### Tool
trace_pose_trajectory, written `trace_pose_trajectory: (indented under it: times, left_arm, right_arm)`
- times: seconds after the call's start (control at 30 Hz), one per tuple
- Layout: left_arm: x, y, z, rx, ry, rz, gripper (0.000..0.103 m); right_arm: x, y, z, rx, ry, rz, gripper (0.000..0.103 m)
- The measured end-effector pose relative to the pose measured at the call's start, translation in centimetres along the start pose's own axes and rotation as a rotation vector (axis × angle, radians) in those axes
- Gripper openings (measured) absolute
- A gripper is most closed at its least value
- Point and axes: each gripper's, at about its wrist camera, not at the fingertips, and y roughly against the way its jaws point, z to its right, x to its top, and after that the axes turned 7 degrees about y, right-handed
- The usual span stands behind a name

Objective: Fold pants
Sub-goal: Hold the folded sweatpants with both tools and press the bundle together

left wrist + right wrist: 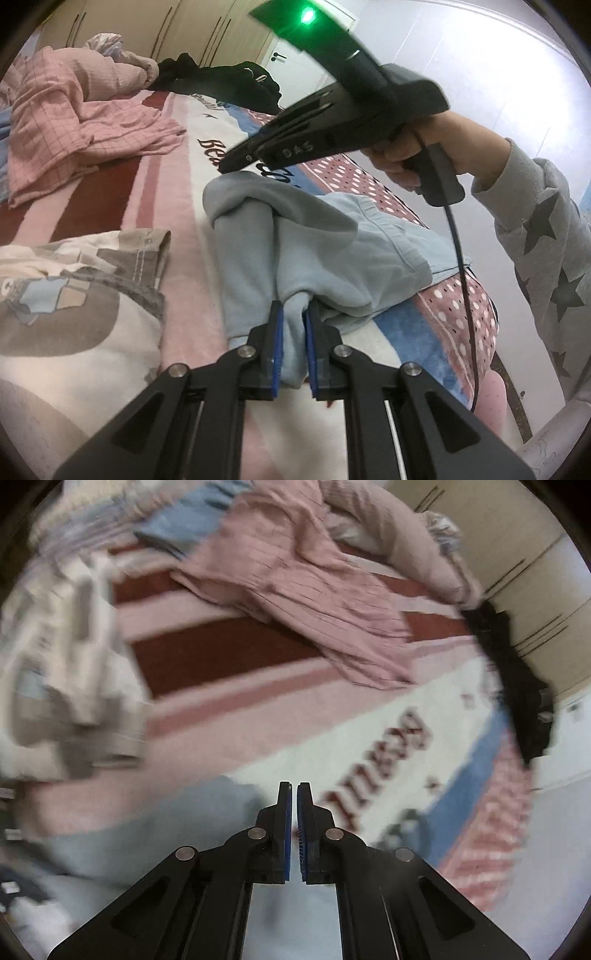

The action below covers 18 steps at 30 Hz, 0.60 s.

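Two grippers, one pair of pants, both on one bed.

Nearest, in the left wrist view: left gripper (293,306), blue pads clenched on a raised fold of the pale blue pants (332,251). Cloth bunched up between the two fingers, the rest of the pants spread beyond them across the bedspread (110,192), towards its right edge, waistband on the far right side.

Just above the far end of the pants: right gripper (231,166), hanging in the air, apart from the cloth, fingers pressed close with nothing between them. One green light (306,15) lit on its top. One hand (406,147) around its grip, in a grey sleeve (546,258) with dark stars.

Same in the right wrist view: right gripper (294,786) closed down to a thin slit, empty, over the pale blue pants (147,830) at the lower left, blurred.

Left of the pants, near the bedspread's left edge: one cream and brown patterned garment (74,295), a smear in the right wrist view (55,664).

Farther back, three more heaps:
- one pink checked garment (74,122), crumpled on the red and pink stripes, also (306,590);
- one black garment (229,81) at the far edge of the bedspread, also (524,686);
- one blue cloth (184,524) behind the pink one, too blurred to name.

Farthest: beige wardrobe doors (184,29) behind the bed.
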Motion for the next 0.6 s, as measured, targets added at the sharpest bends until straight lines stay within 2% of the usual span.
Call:
trace_pose_trajectory:
  times: [0.03, 0.07, 0.13, 0.23, 0.3, 0.33, 0.4, 0.47, 0.53, 0.6]
  left_arm:
    - [0.0, 0.0, 0.0, 0.002, -0.002, 0.000, 0.008]
    - [0.0, -0.1, 0.1, 0.003, -0.004, 0.001, 0.008]
    - [-0.1, -0.1, 0.1, 0.004, -0.008, 0.003, 0.008]
    - [-0.2, -0.1, 0.0, 0.002, -0.006, 0.005, 0.008]
    - [-0.3, 0.0, 0.0, 0.000, -0.009, 0.004, 0.008]
    - [-0.3, 0.0, 0.0, 0.000, -0.010, 0.005, 0.008]
    - [-0.3, 0.0, 0.0, -0.005, -0.007, 0.004, 0.008]
    - [-0.3, 0.1, 0.0, -0.005, -0.005, 0.007, 0.008]
    - [-0.4, 0.0, 0.0, -0.006, -0.005, 0.007, 0.008]
    - [-0.4, 0.0, -0.1, -0.008, -0.004, 0.006, 0.008]
  right_arm:
    - [0.1, 0.6, -0.2, -0.005, 0.003, 0.021, 0.009]
    - [0.2, 0.9, -0.2, 0.000, 0.005, 0.030, 0.026]
    - [0.4, 1.0, -0.3, 0.047, -0.002, 0.032, 0.039]
    - [0.7, 0.2, -1.2, 0.111, 0.026, -0.009, 0.040]
    - [0.6, -0.2, -2.6, 0.120, 0.093, -0.035, 0.047]
    - [0.4, -0.4, -3.5, 0.130, 0.125, -0.046, 0.056]
    - [0.4, -0.9, -4.1, 0.093, 0.143, -0.057, 0.058]
    - [0.6, -1.8, -3.4, 0.005, 0.098, -0.087, 0.056]
    - [0.7, -2.7, -3.0, -0.083, 0.106, -0.114, 0.056]
    - [0.7, -3.0, -2.7, -0.105, 0.103, -0.119, 0.056]
